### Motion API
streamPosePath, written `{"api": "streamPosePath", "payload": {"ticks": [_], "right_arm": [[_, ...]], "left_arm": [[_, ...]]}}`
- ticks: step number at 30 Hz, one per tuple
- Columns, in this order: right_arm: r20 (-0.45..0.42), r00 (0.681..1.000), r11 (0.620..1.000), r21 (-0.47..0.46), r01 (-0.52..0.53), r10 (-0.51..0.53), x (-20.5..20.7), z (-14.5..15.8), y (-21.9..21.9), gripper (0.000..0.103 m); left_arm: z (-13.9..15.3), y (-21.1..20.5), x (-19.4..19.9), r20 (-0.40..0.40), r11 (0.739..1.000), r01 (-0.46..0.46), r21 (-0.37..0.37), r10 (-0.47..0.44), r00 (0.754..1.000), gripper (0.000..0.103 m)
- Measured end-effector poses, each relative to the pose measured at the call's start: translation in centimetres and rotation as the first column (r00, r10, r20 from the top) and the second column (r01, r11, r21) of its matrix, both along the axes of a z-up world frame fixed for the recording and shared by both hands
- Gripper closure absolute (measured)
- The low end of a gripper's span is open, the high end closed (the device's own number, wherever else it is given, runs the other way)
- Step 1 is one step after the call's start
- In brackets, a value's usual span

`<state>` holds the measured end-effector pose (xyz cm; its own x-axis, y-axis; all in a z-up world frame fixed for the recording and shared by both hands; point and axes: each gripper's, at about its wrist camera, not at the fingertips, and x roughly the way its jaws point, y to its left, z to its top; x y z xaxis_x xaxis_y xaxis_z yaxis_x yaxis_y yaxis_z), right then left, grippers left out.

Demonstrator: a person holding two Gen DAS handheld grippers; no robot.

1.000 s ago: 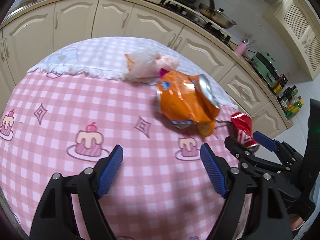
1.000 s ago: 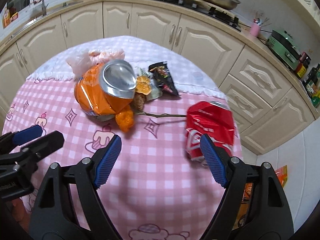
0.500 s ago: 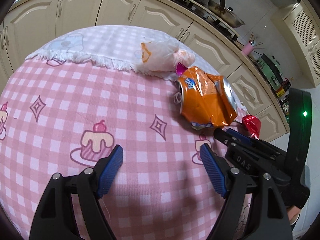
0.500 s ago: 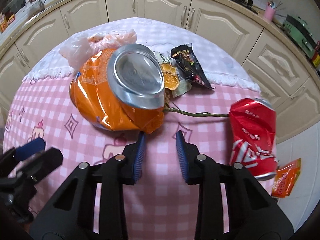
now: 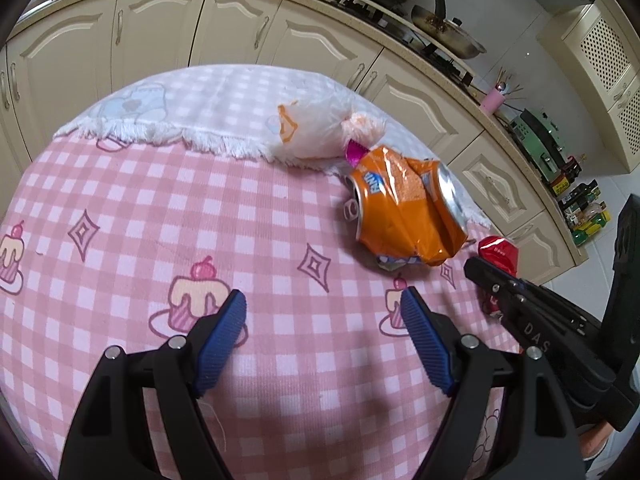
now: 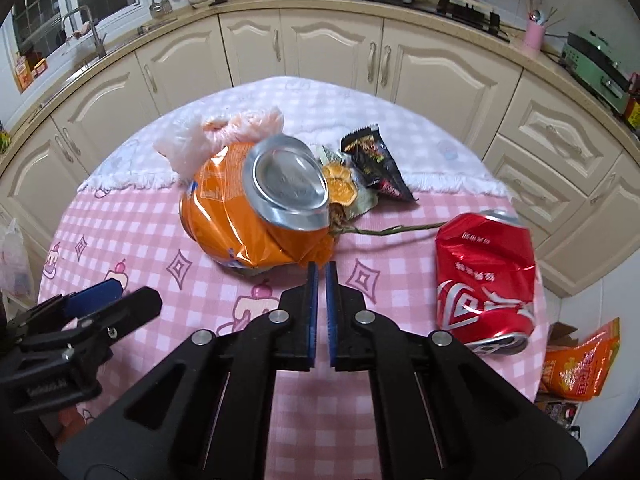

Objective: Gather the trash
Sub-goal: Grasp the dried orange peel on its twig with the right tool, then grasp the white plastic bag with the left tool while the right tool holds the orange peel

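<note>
On my right gripper [image 6: 319, 270] the jaws are closed almost pad to pad, with only a thin slit between the blue pads and nothing gripped. The tips sit just at the near lower edge of the crushed orange can [image 6: 256, 216], which lies on its side on the table [image 6: 120, 216]; I cannot tell whether the tips touch it. The can's silver base faces my right camera. Its printed text is too creased to read there; in the left view a blue logo on white shows at the can's end, letters not legible.

On my left gripper [image 5: 322, 314] the jaws stand wide open and empty, hovering above bare pink checked cloth printed with cupcakes and diamonds. The orange can lies beyond and to the right of them.

Right of the orange can lies a crushed red can [image 6: 486, 276] with a white script logo and small white Chinese characters. A thin twig [image 6: 396, 230] runs between the two cans. Behind the orange can lie dried orange slices [image 6: 340, 186], a black snack wrapper [image 6: 374, 162] with illegible print, and a knotted translucent plastic bag [image 6: 208, 140]. An orange packet [image 6: 580, 364] with red characters lies beyond the table's right edge, lower down.

The right gripper's black body reads "DAS" in the left view.
</note>
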<state>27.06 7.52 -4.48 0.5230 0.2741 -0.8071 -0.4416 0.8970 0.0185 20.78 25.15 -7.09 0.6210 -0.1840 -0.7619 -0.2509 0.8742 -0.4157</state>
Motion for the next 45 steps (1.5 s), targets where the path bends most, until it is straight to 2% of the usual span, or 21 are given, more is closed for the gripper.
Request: {"api": "streamPosePath", "payload": {"ticks": [3,5,6,7,9,14,16,20,21,22,30,39,45], "right_arm": [[-0.043,0.999,1.0,-0.014,0.019,-0.019,0.3,-1.0,-0.2,0.094],[-0.044,0.999,0.999,-0.018,0.029,-0.03,0.4,-1.5,-0.1,0.057],[-0.008,0.999,0.999,-0.012,0.046,-0.046,0.3,-1.5,-0.1,0.027],[0.014,0.999,0.999,-0.016,0.048,-0.048,0.2,-1.4,0.0,0.026],[0.003,0.999,0.999,-0.02,0.035,-0.035,0.4,-1.5,0.3,0.027],[-0.015,0.999,0.998,-0.052,0.033,-0.033,1.8,-2.6,1.3,0.049],[-0.026,0.999,0.997,-0.062,0.046,-0.048,2.7,-3.4,1.4,0.064],[-0.024,0.998,0.998,-0.008,0.062,-0.062,3.6,-3.8,1.1,0.071],[-0.025,0.998,0.998,0.004,0.057,-0.057,3.7,-3.7,1.2,0.085],[-0.022,0.998,0.998,0.013,0.059,-0.059,3.7,-3.6,1.2,0.087],[0.002,0.998,0.996,0.065,0.069,-0.069,2.7,-2.0,0.2,0.089],[0.098,0.993,0.998,0.034,0.056,-0.059,1.9,0.8,-0.7,0.089],[0.122,0.99,0.996,0.051,0.066,-0.072,2.0,2.1,-1.5,0.089]], "left_arm": [[0.0,0.1,-0.1,0.003,1.0,-0.004,-0.002,0.004,1.0,0.025],[-0.3,0.2,-0.1,-0.005,1.0,-0.005,-0.01,0.005,1.0,0.025],[-0.4,0.3,0.0,-0.009,1.0,-0.007,-0.014,0.007,1.0,0.025],[-0.5,0.4,0.0,-0.012,1.0,-0.008,-0.017,0.008,1.0,0.025],[-0.6,0.6,-0.1,-0.012,1.0,-0.012,-0.022,0.011,1.0,0.025],[-1.1,0.9,0.1,-0.017,0.999,-0.015,-0.034,0.014,1.0,0.025],[-1.1,1.0,0.2,-0.013,0.999,-0.014,-0.041,0.014,1.0,0.025],[-1.2,1.2,0.2,-0.008,0.999,-0.008,-0.046,0.008,1.0,0.025],[-1.2,1.3,0.3,-0.007,0.999,-0.007,-0.045,0.006,1.0,0.025],[-1.2,1.3,0.4,-0.007,0.999,-0.004,-0.042,0.004,1.0,0.025],[-1.1,1.2,0.5,-0.006,0.999,-0.002,-0.035,0.002,1.0,0.025],[-1.0,0.7,0.9,-0.014,1.0,-0.007,-0.009,0.007,1.0,0.025],[-0.7,0.5,1.2,-0.012,1.0,-0.005,-0.003,0.005,1.0,0.025]]}}
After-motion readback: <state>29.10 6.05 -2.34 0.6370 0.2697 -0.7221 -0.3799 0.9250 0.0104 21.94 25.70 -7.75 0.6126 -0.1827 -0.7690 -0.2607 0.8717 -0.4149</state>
